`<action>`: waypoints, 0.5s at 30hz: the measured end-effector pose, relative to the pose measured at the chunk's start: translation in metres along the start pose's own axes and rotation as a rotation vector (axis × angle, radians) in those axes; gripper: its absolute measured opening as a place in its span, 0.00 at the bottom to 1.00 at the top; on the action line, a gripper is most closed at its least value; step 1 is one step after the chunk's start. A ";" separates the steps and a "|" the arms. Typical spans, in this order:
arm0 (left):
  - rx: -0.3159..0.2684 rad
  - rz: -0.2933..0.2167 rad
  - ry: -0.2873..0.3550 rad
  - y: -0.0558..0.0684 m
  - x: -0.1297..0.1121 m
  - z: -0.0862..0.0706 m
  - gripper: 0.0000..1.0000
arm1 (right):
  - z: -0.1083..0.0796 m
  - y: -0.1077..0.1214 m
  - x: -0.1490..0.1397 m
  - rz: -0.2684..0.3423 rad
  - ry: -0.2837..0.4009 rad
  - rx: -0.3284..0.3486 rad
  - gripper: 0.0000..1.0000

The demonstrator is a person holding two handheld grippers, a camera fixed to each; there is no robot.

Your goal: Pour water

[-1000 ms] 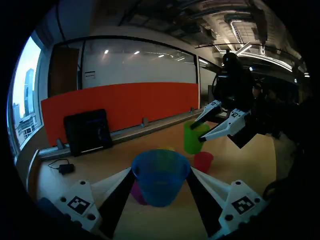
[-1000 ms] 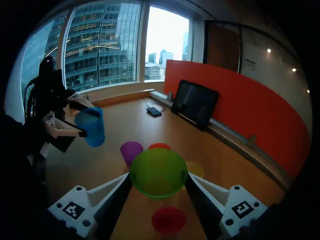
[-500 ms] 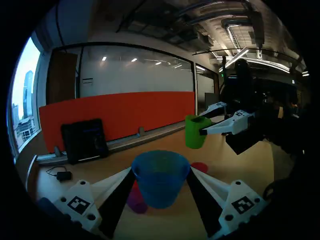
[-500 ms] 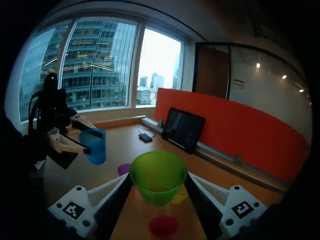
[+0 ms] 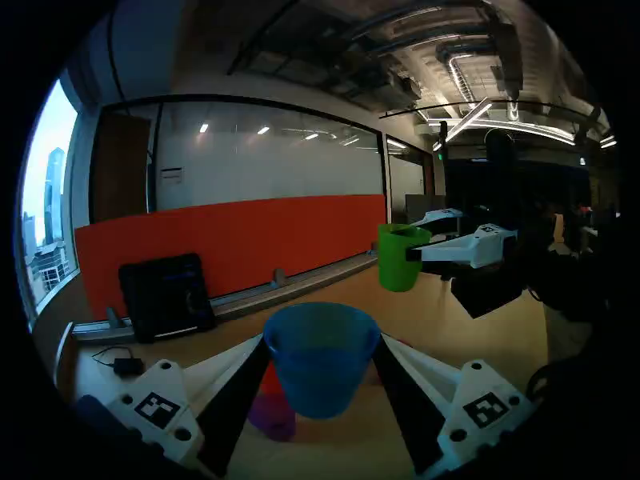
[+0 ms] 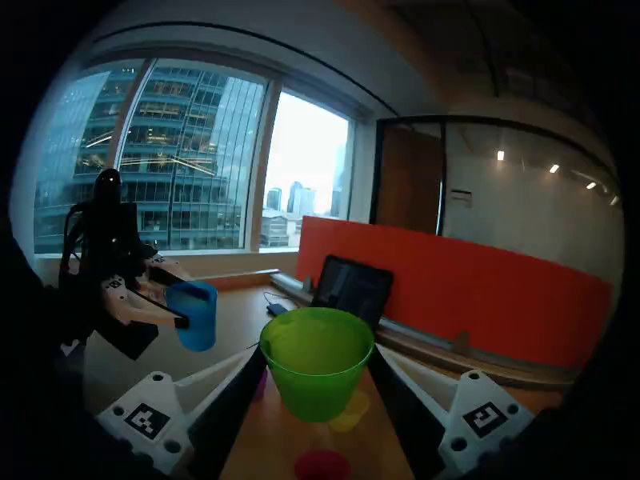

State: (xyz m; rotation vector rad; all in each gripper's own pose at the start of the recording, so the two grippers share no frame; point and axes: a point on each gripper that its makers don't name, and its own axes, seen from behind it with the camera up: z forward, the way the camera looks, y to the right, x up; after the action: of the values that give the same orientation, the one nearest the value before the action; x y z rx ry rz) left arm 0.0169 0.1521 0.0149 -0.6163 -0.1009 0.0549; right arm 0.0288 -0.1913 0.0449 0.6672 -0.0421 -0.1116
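Your left gripper (image 5: 320,356) grips the translucent blue plastic cup (image 5: 322,376), upright at 6 o'clock in the left gripper view. Your right gripper (image 6: 318,372) grips the translucent green plastic cup (image 6: 317,384), upright above the wooden table (image 6: 272,440). The water level in either cup is indiscernible. A purple cup (image 5: 274,418) at 7 o'clock is partly hidden behind a finger.

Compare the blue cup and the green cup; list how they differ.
Colour: the blue cup is blue, the green cup lime green.
Holder: the blue cup sits clamped in the left gripper, the green cup in the right gripper.
Shared: both are translucent tapered tumblers, held upright above the table, open mouths up.
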 end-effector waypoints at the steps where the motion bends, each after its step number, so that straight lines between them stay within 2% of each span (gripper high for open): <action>1: 0.000 0.000 0.003 0.000 0.001 0.001 0.87 | -0.001 0.000 0.002 -0.001 0.008 -0.003 0.92; 15: -0.013 -0.032 0.037 0.002 0.015 0.006 0.87 | -0.011 0.004 0.021 -0.004 0.085 -0.029 0.92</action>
State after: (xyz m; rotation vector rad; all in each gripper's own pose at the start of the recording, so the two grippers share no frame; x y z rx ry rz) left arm 0.0308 0.1586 0.0193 -0.6281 -0.0755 0.0116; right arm 0.0507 -0.1837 0.0385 0.6423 0.0424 -0.0878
